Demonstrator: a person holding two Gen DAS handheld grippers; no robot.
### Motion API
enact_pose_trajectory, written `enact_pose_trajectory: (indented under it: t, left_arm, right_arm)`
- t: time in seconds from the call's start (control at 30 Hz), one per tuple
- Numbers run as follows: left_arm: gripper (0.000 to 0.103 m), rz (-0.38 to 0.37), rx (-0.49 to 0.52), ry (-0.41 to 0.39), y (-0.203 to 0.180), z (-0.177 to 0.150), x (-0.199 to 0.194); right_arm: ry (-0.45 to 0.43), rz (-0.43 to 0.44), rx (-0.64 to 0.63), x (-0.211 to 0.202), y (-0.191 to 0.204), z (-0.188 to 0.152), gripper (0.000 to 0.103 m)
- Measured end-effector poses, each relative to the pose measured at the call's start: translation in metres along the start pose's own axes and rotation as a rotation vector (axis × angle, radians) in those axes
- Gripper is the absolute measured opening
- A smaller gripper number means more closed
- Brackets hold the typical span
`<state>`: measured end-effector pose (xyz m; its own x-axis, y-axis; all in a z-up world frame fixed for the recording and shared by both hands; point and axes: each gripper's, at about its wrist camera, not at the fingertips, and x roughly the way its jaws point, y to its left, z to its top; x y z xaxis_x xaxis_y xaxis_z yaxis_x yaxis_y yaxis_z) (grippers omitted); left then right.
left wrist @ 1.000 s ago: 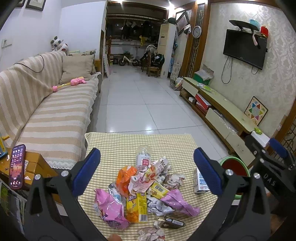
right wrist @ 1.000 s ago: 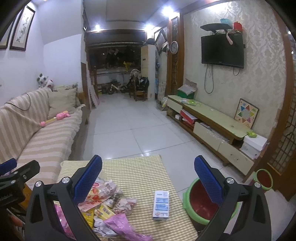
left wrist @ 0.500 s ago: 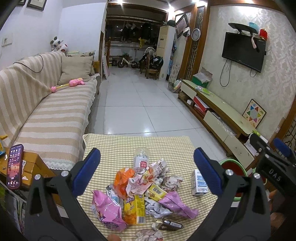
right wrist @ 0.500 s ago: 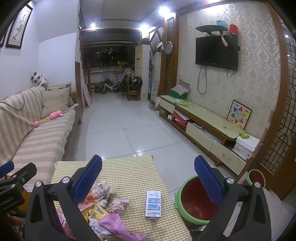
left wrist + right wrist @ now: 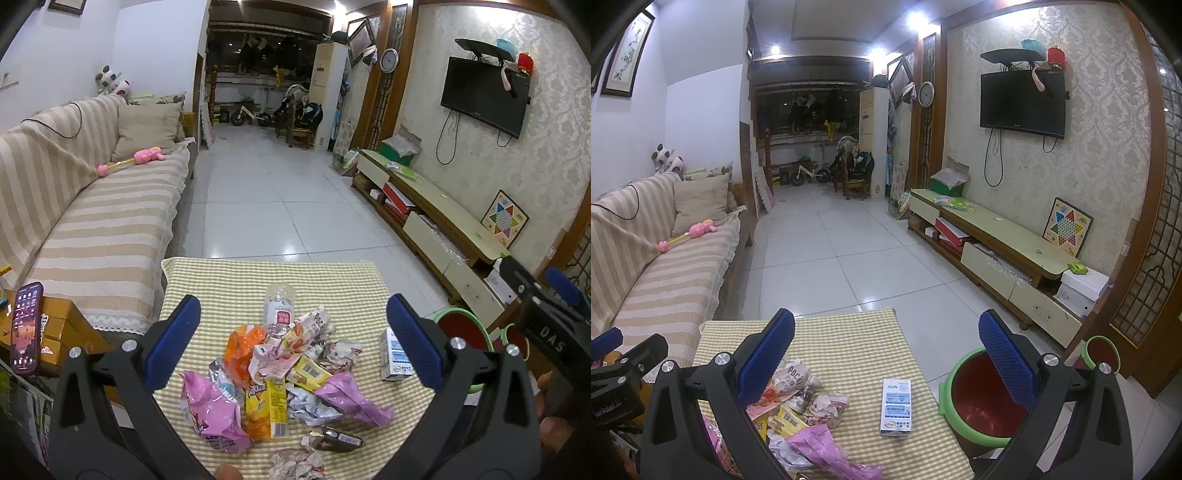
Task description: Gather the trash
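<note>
A heap of trash lies on the checked tablecloth (image 5: 229,284): a clear plastic bottle (image 5: 279,307), an orange wrapper (image 5: 242,345), a pink bag (image 5: 210,411), a yellow pack (image 5: 266,408), a purple wrapper (image 5: 351,397), crumpled paper (image 5: 295,463). A white carton (image 5: 394,356) lies apart to the right, also seen as the white carton (image 5: 896,411). A red bin with a green rim (image 5: 982,398) stands beside the table's right edge. My left gripper (image 5: 293,341) hangs open above the heap. My right gripper (image 5: 886,360) is open above the carton, holding nothing.
A striped sofa (image 5: 92,221) runs along the left with a pink toy (image 5: 142,156). A phone (image 5: 26,328) rests on a wooden side table. A low TV cabinet (image 5: 997,243) lines the right wall. A second small red bin (image 5: 1102,352) stands farther right. White tiled floor stretches ahead.
Both views have shifted slightly: the heap and the carton sit a little lower and nearer in frame, the red bin shows more fully. Both grippers stay open.
</note>
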<state>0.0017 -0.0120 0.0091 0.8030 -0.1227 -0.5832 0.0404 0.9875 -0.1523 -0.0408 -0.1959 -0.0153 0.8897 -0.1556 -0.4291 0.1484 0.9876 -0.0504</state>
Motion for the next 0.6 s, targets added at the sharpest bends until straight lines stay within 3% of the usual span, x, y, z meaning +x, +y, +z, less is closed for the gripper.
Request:
enact_pose_trajectory:
  t: [0.27,0.4,0.53,0.6]
  left_arm:
    - [0.099,-0.028,-0.013,0.013,0.009,-0.002,0.003]
    - [0.099,-0.001,-0.044,0.042,0.032,-0.012,0.012]
    - [0.099,0.041,-0.067,0.118,0.065,-0.035,0.026]
    - [0.099,0.069,-0.07,0.157,0.077,-0.051,0.033]
  right_arm:
    - [0.019,0.018,0.001,0.003,-0.002,-0.004,0.096]
    - [0.06,0.092,-0.016,0.013,0.001,-0.012,0.096]
    - [0.19,0.211,-0.098,0.036,0.012,-0.044,0.096]
    - [0.3,0.283,-0.133,0.055,0.019,-0.072,0.096]
